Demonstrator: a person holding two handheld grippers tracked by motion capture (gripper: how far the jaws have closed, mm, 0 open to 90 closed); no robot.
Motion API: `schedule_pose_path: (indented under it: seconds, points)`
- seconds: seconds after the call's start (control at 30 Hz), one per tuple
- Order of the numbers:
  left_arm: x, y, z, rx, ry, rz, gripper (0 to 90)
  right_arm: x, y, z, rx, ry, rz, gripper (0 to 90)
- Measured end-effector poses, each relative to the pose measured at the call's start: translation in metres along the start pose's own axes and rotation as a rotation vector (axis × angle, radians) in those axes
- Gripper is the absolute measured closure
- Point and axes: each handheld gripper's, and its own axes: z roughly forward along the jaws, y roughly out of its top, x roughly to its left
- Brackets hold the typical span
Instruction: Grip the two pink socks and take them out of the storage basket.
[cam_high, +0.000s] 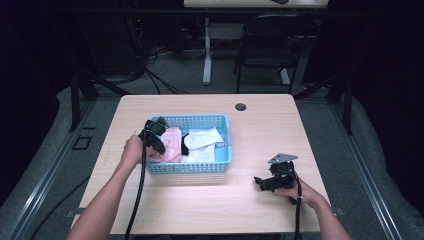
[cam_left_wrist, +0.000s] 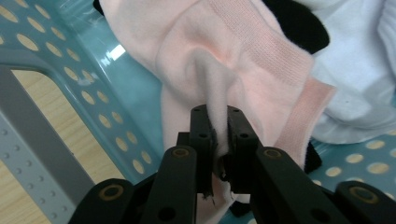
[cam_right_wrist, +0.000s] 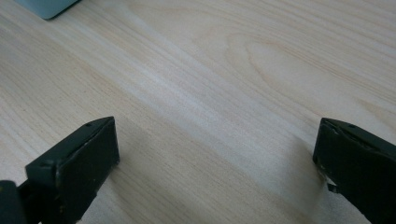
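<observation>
Your left claw (cam_left_wrist: 218, 140) is pinched tight on a raised fold of the pink sock (cam_left_wrist: 224, 70), inside the blue basket (cam_high: 222, 162), at its left end. White cloth (cam_left_wrist: 359, 70) and a black piece (cam_left_wrist: 294, 21) lie just beyond the sock. Your right claw (cam_right_wrist: 215, 154) sits low over bare worktop (cam_right_wrist: 210, 70), jaws spread wide, holding nothing, well apart from the basket.

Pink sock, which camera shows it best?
The left gripper view: the pink sock is close up, a fold pinched between the left gripper's jaws. The high view shows it small in the blue basket. The right gripper view looks at the table.
</observation>
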Motion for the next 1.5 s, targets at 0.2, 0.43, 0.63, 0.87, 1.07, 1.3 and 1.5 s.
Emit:
schedule_pose_path:
  seconds: [0.2,0.43,0.63,0.87,1.07,1.3,1.5]
  points:
    - [0.0,0.002,-0.016,-0.038,-0.013,0.019,84.7,0.0,0.0,0.0,0.0,0.0,0.0,0.0]
    - [-0.001,0.005,-0.039,-0.071,-0.028,0.048,85.1,0.0,0.0,0.0,0.0,0.0,0.0,0.0]
    - [-0.002,0.01,-0.051,-0.062,-0.026,0.071,85.1,0.0,0.0,0.0,0.0,0.0,0.001,0.0]
    - [-0.005,0.015,-0.067,-0.083,-0.022,0.091,85.0,0.0,0.0,0.0,0.0,0.0,0.0,0.0]
    - [-0.007,0.018,-0.079,-0.096,-0.022,0.106,85.0,0.0,0.0,0.0,0.0,0.0,0.001,0.0]
    - [-0.009,0.023,-0.096,-0.107,-0.005,0.125,85.0,0.0,0.0,0.0,0.0,0.0,0.0,0.0]
    - [-0.009,0.025,-0.111,-0.118,0.003,0.141,85.1,0.0,0.0,0.0,0.001,0.0,0.001,0.0]
